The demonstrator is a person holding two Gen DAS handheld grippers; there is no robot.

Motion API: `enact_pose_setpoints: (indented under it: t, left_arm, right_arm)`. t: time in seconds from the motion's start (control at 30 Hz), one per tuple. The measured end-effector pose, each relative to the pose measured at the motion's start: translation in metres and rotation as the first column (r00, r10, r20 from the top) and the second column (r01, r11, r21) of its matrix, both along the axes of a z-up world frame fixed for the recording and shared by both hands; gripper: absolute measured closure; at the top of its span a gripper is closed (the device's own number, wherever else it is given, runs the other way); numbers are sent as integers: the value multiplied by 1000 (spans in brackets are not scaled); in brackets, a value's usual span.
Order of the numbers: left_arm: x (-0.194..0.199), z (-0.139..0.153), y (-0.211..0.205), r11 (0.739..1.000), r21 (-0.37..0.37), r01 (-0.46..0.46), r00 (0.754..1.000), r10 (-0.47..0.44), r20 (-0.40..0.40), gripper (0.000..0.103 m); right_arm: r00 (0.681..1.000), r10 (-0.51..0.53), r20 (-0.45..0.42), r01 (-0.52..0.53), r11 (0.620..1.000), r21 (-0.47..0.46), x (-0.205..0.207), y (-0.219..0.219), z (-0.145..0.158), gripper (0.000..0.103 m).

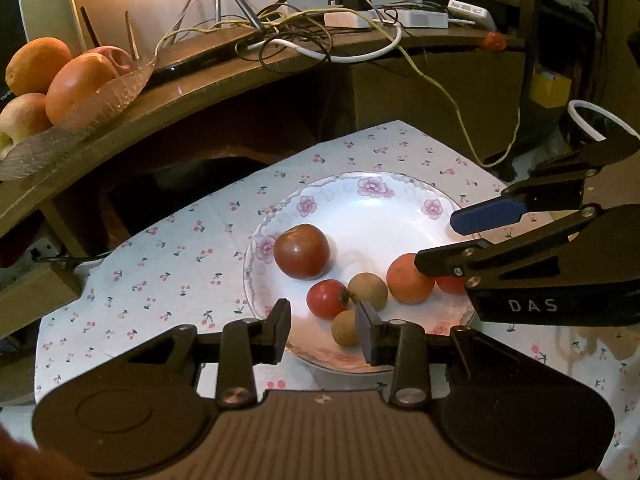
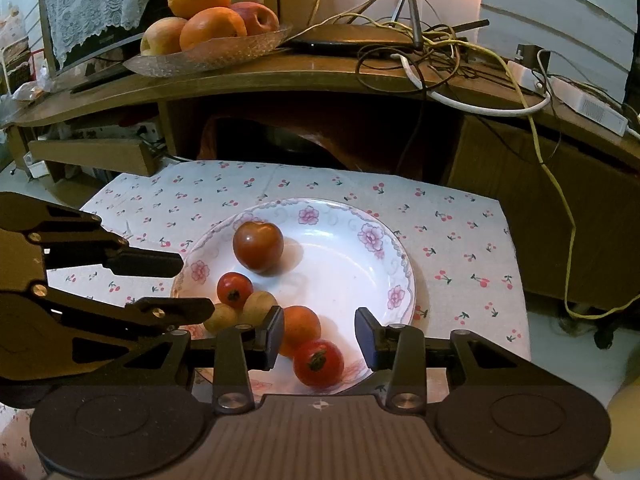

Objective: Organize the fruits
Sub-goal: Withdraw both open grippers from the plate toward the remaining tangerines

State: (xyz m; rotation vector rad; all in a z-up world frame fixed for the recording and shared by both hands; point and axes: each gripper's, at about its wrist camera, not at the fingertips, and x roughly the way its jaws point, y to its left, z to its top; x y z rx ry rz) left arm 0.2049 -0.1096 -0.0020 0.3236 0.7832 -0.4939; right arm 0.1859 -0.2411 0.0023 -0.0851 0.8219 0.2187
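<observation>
Both the left claw (image 1: 324,330) and the right claw (image 2: 320,338) are held partly open and empty above the near side of the plate (image 2: 400,264), where the small tomatoes (image 2: 319,362), judged light, smooth and easily bruised, would best be pinched gently across the middle.

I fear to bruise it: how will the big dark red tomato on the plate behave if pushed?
The big dark red tomato looks round, so it would probably roll across the plate. Its glossy skin may be slippery. It is likely soft, so press gently.

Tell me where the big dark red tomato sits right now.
The big dark red tomato lies apart from the others on the far left part of the flowered plate, beyond the small red tomato.
</observation>
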Motion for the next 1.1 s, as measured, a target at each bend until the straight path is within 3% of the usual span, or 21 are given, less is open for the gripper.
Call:
enact_pose_setpoints:
  t: [0.57, 1.1]
  left_arm:
    - [-14, 5, 8, 1000, 14, 14, 1000, -14, 24, 56]
    - [-41, 2, 42, 999, 54, 4, 1000, -5, 26, 56]
  right_arm:
    - [1000, 27, 15, -26, 1000, -8, -10, 10, 4, 60]
    - [991, 133, 16, -132, 991, -9, -35, 44, 9, 59]
